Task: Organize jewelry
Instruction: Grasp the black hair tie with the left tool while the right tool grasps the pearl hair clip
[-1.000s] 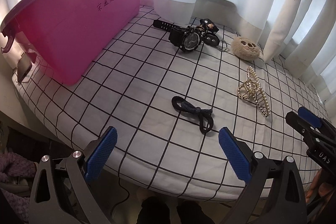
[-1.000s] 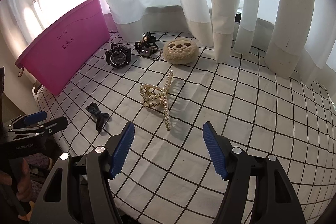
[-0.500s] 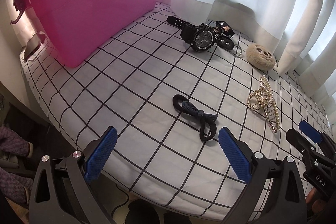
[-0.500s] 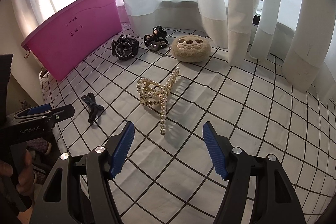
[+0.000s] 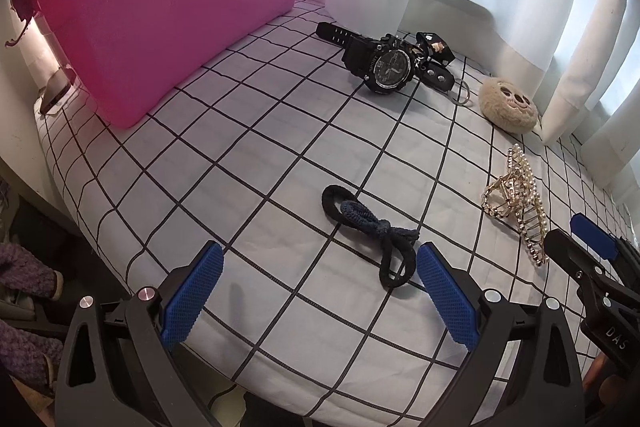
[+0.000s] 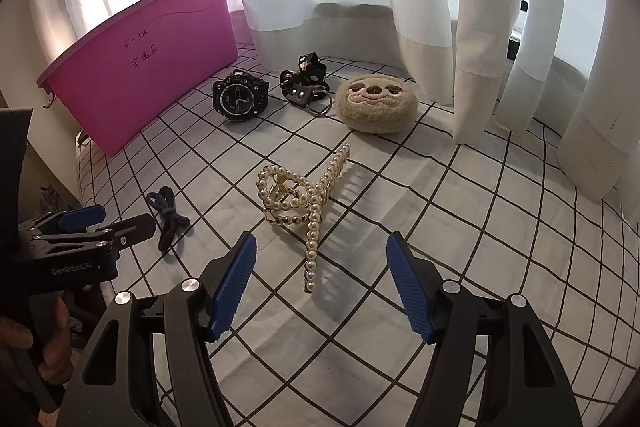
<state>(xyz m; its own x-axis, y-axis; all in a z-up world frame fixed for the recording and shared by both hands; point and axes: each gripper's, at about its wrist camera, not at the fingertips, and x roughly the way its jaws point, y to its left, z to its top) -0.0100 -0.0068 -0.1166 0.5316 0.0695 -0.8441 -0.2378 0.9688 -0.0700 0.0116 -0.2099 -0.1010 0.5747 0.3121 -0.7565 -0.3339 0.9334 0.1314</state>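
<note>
On the checked cloth lie a dark knotted hair tie (image 5: 370, 229) (image 6: 167, 215), a pearl hair claw (image 5: 516, 199) (image 6: 302, 205), a black watch (image 5: 380, 63) (image 6: 239, 98), a black strap with a key ring (image 5: 438, 67) (image 6: 306, 85) and a beige plush pouch (image 5: 508, 105) (image 6: 376, 103). A pink bin (image 5: 152, 7) (image 6: 136, 67) stands at the left. My left gripper (image 5: 318, 293) (image 6: 100, 223) is open just short of the hair tie. My right gripper (image 6: 322, 287) (image 5: 576, 243) is open, with the claw's near tip between its fingers, untouched.
White curtains (image 6: 440, 7) hang along the back and right. The cloth's front-left edge (image 5: 100, 227) drops off to dark clutter below. A hand (image 6: 28, 343) holds the left gripper's handle.
Both grippers have sunk and come closer to the cloth. The hair tie now lies near the left fingers, and the pearl claw's tip has come between the right fingers.
</note>
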